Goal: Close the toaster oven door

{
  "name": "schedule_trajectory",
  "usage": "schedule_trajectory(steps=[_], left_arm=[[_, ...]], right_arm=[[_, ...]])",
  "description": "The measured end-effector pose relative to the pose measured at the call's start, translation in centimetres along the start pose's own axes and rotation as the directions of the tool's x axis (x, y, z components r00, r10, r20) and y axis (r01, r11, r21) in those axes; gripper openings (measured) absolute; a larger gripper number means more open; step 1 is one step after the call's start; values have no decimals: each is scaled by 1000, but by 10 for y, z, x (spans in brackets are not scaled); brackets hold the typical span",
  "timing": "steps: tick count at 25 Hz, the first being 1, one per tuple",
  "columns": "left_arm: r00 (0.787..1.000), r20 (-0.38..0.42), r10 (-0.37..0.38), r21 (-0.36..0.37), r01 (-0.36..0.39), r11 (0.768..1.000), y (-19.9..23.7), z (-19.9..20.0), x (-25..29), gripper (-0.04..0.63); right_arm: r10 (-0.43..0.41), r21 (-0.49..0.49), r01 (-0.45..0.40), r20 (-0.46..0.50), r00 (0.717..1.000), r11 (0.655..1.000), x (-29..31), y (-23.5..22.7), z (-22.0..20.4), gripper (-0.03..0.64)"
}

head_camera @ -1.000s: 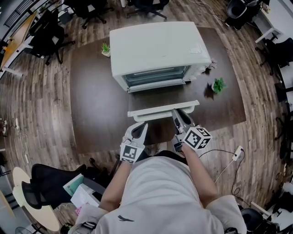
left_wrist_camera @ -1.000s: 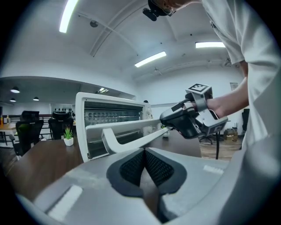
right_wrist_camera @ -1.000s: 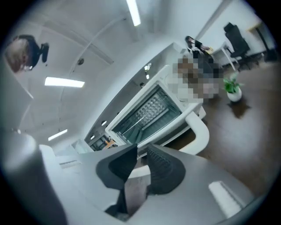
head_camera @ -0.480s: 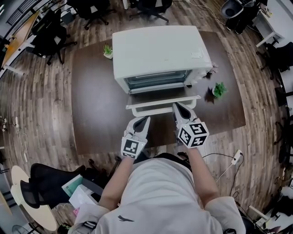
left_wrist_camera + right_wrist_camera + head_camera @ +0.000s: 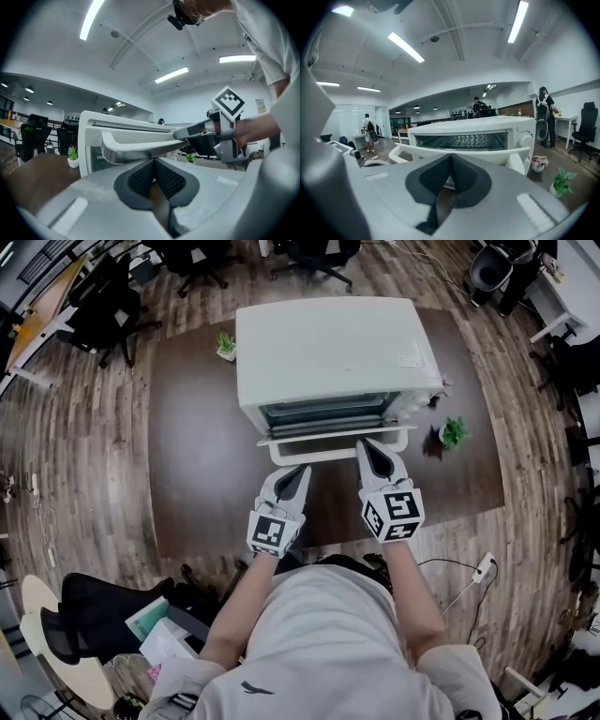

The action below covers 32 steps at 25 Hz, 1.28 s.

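Observation:
The white toaster oven (image 5: 333, 352) stands on the dark table (image 5: 197, 465), its drop-down door (image 5: 337, 444) tilted partway up, with the cavity still showing above it. My left gripper (image 5: 298, 470) is shut with nothing between its pads, its tip just under the door's handle (image 5: 136, 150). My right gripper (image 5: 370, 446) is also shut and empty, its tip against the door's front edge near the right end. In the left gripper view the left gripper (image 5: 153, 161) sits below the handle and the right gripper (image 5: 187, 133) touches it. In the right gripper view the right gripper (image 5: 451, 157) points at the door (image 5: 497, 153).
A small potted plant (image 5: 225, 343) stands left of the oven and another (image 5: 455, 434) to its right, near the table's edge. Office chairs (image 5: 94, 306) and desks ring the table on the wooden floor. People stand far off in the right gripper view.
The door has swung up from nearly flat to partly raised. Both grippers moved toward the oven and upward with it, and the right gripper rolled.

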<state>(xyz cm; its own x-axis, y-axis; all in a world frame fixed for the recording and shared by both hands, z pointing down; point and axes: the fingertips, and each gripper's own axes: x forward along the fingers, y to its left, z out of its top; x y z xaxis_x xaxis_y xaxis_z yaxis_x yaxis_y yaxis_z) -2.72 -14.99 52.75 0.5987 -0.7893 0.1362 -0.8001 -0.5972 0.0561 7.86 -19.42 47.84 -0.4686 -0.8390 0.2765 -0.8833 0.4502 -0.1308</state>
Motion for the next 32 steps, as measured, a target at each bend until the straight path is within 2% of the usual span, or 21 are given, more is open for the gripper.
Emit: schedule_trajectory(steps=[4,8,13,25,29,32], left_arm=[[1000,26,14,21,-14,1000,15,14,13,5],[998,35,50,-36,-49,998,27,26,19,5],[998,30,46,21,-47,999,35,24,18,5],[997,30,73,6,-73,997,41,18,-2,5],[995,46,89,15,-89,996,41,21,-17,5],[991,57,121,-11,-120,993,41,25,-35,5]], right_arm=[[-3,-38,4,15,1000,999,17,-6,17,-2],[4,-30,-3,48,999,1000,35,-14,35,-2],[-24,-78,28,54,998,997,54,-24,47,-2],[-10,-49,14,79,997,999,49,-22,48,0],[-13,-33,16,107,994,999,28,-19,40,0],[-25,-44,31,136,990,999,2,-18,31,0]])
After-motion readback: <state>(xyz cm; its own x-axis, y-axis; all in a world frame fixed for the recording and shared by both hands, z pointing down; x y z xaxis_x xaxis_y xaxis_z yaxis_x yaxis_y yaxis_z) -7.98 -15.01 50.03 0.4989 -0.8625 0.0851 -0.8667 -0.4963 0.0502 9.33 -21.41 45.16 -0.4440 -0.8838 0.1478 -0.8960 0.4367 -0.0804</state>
